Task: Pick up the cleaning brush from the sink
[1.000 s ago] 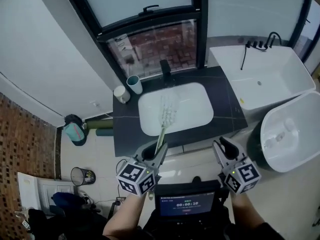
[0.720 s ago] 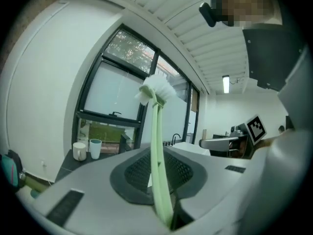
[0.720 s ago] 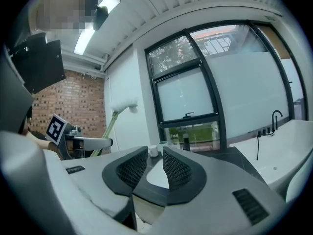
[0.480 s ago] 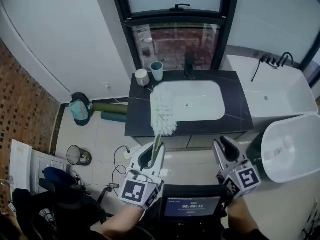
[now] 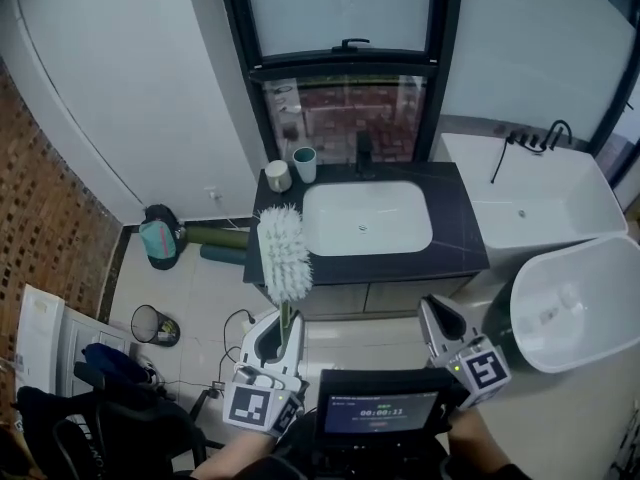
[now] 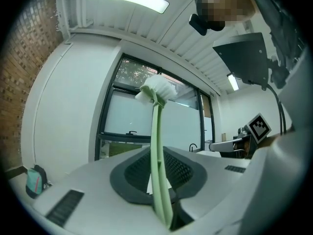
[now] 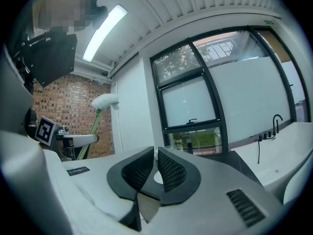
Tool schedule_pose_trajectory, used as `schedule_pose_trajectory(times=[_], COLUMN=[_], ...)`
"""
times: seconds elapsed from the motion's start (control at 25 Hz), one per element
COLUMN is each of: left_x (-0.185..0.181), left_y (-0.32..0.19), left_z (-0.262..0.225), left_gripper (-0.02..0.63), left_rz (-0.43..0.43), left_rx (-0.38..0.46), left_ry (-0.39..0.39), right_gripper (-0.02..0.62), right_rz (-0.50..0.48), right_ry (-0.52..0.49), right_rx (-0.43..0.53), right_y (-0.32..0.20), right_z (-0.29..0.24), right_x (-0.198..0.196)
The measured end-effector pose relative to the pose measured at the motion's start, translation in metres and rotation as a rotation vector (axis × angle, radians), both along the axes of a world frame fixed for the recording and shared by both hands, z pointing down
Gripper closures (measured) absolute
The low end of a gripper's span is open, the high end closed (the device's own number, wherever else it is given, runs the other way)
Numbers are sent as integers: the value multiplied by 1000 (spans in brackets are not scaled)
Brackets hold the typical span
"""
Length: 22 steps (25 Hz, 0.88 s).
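Note:
The cleaning brush [image 5: 284, 251], with a white bristle head and a pale green handle, is out of the white sink [image 5: 392, 230] and stands upright off the counter's left front corner. My left gripper [image 5: 278, 340] is shut on the lower handle. In the left gripper view the handle [image 6: 158, 146] runs up between the dark pads to the bristle head [image 6: 159, 89]. My right gripper [image 5: 437, 320] hovers in front of the counter, jaws together with nothing in them [image 7: 155, 161]. The right gripper view shows the brush [image 7: 104, 101] at its left.
The sink sits in a dark counter [image 5: 462, 230] with a black faucet [image 5: 364, 152] and two cups [image 5: 278, 175] at the back left. A white bathtub [image 5: 545, 196] and a white basin [image 5: 577, 300] lie right. A waste bin [image 5: 155, 325] and teal bag [image 5: 158, 238] are on the floor left.
The brush was lifted out of the sink and carried left and back from the counter by the left gripper. Both grippers pulled away from the sink; the right stayed empty.

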<state>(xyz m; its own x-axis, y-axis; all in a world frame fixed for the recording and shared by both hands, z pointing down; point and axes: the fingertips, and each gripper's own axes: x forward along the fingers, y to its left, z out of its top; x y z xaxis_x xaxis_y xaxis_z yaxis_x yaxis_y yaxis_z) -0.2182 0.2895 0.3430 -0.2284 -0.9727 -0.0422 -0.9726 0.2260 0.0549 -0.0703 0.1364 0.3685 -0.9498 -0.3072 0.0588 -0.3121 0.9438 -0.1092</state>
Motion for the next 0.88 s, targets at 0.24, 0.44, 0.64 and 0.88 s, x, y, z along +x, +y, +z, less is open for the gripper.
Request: schedule_pose_trajectory(times=[0.24,0.44,0.64,0.88], left_x=[23,30,28,37], left_y=[-3,-6,-7,-9], left_z=[4,-1,-3,2], left_gripper=[546,545,545,545], left_rz=[23,23,31,23], left_rx=[9,0,10,-4], left_ry=[8,8,-8,2], right_gripper=[592,592,592,592], right_rz=[24,34,40,42], right_ry=[2,-1,3,-3], right_rx=[2,22,48,55], right_y=[1,3,5,3], right_z=[1,-4,-12,-12], right_x=[19,27,29,35])
